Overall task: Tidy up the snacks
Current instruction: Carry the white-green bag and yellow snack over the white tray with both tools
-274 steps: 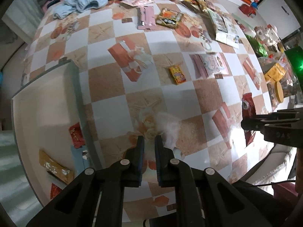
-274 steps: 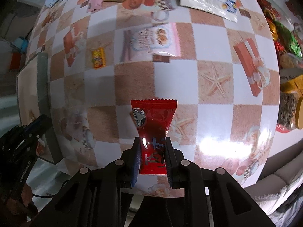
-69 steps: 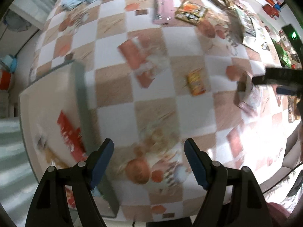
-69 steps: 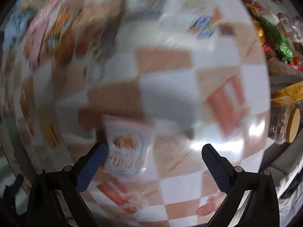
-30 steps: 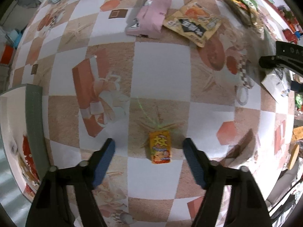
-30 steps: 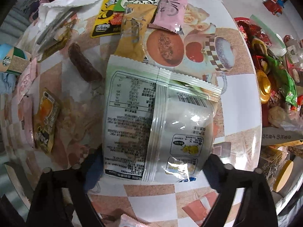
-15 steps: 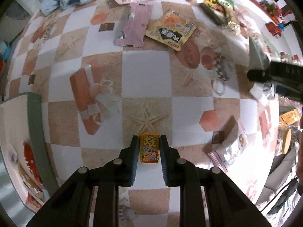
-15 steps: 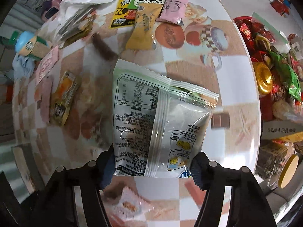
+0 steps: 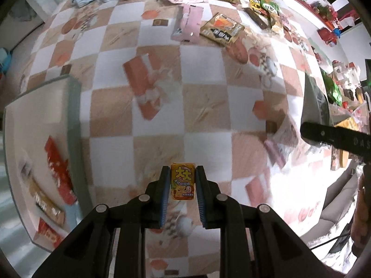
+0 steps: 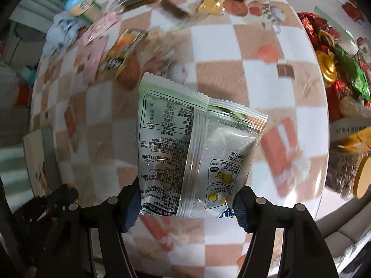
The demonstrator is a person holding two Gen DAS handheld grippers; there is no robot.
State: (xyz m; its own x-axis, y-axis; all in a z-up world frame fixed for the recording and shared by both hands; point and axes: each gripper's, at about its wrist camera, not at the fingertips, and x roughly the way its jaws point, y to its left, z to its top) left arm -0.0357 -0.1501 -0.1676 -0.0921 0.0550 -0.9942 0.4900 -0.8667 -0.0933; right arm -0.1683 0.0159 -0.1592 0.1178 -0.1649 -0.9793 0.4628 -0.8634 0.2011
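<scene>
Left wrist view, left hand-held gripper pinching yellow candy box, raised

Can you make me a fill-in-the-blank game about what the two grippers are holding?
1. The left gripper is shut on a small ___ snack box.
2. The right gripper holds a big ___ bag.
3. The tray with red packets lies to the ___ of the left gripper.

Missing words: yellow; white; left

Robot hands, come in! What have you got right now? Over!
Left gripper shut on small yellow snack box. Right gripper shut on big white snack bag. Tray to the left, snacks already inside. Nothing in the way.
</scene>
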